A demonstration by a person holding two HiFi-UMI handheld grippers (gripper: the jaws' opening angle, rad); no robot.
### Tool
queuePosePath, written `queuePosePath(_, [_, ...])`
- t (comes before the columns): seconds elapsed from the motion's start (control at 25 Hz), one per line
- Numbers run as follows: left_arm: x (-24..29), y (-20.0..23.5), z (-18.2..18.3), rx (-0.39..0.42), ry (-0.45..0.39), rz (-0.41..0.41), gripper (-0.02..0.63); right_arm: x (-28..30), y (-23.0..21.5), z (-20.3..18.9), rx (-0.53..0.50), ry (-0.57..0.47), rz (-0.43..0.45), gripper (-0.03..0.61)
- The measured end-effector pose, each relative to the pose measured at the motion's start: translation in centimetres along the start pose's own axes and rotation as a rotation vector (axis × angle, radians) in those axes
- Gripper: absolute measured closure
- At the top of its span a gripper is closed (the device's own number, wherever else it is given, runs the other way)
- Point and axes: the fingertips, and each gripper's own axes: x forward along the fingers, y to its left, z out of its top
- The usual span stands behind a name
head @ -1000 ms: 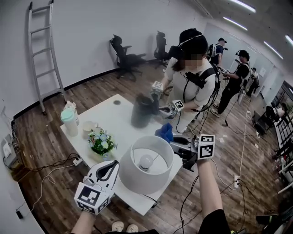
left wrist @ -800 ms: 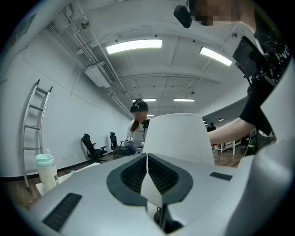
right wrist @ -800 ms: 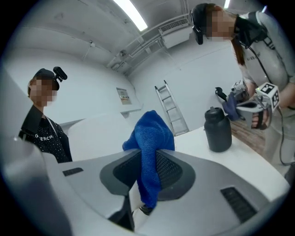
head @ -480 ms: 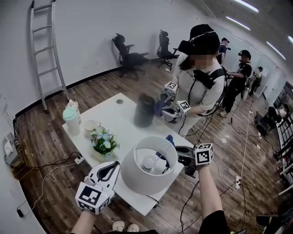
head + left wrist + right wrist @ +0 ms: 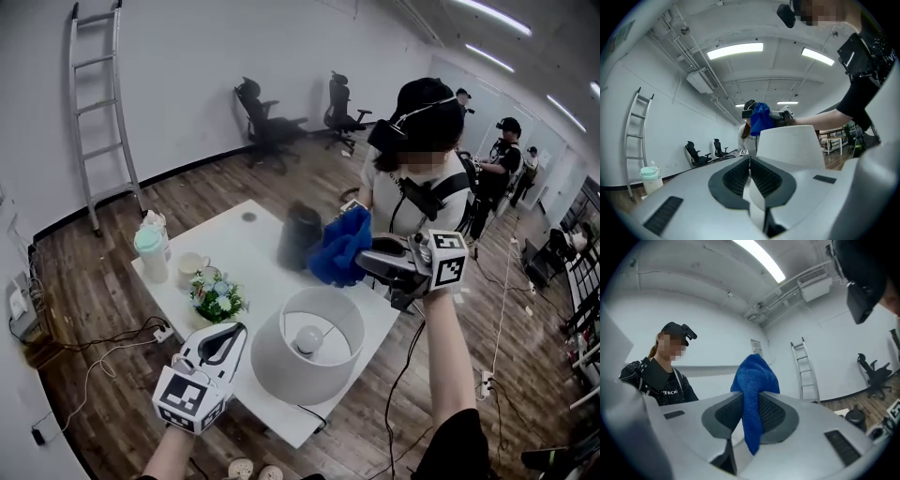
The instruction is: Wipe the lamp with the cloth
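White drum-shade table lamp [image 5: 292, 364] on white table [image 5: 246, 251]: left gripper [image 5: 238, 331] pinches shade's rim. Right gripper [image 5: 362, 255] clamps blue microfibre cloth [image 5: 339, 246], above lamp, apart.

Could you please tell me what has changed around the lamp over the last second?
The right gripper, shut on the blue cloth, rose from low beside the lamp's right side to above its far rim, carrying the cloth up with it. Nothing was picked up or let go. The left gripper stayed at the lamp's near left side, jaws together; the lamp and flowers kept their places.
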Motion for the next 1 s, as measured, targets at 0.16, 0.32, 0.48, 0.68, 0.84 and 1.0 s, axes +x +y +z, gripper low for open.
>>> queuePosePath(0.16, [-0.1, 0.0, -0.1, -0.006, -0.004, -0.002, 0.601, 3.2, -0.6, -2.7, 0.043, 0.207, 0.095, 0.492])
queuePosePath(0.32, [-0.3, -0.2, -0.2, 0.000, -0.003, -0.016, 0.601, 4.3, -1.5, -6.1, 0.146, 0.281, 0.152, 0.492])
queuePosePath(0.48, [0.0, -0.5, -0.4, -0.005, 0.001, -0.020, 0.601, 4.5, -3.1, -9.0, 0.219, 0.352, 0.154, 0.492])
queuePosePath(0.68, [0.0, -0.6, -0.8, -0.009, 0.008, -0.018, 0.601, 5.0, -4.8, -13.6, 0.313, 0.468, 0.133, 0.492])
queuePosePath(0.84, [-0.2, -0.6, -1.4, -0.021, 0.015, -0.006, 0.601, 4.8, -6.5, -17.1, 0.402, 0.496, 0.074, 0.492])
queuePosePath(1.0, [-0.6, -0.7, -2.1, -0.034, 0.023, 0.004, 0.601, 3.9, -8.1, -20.4, 0.474, 0.477, -0.009, 0.492])
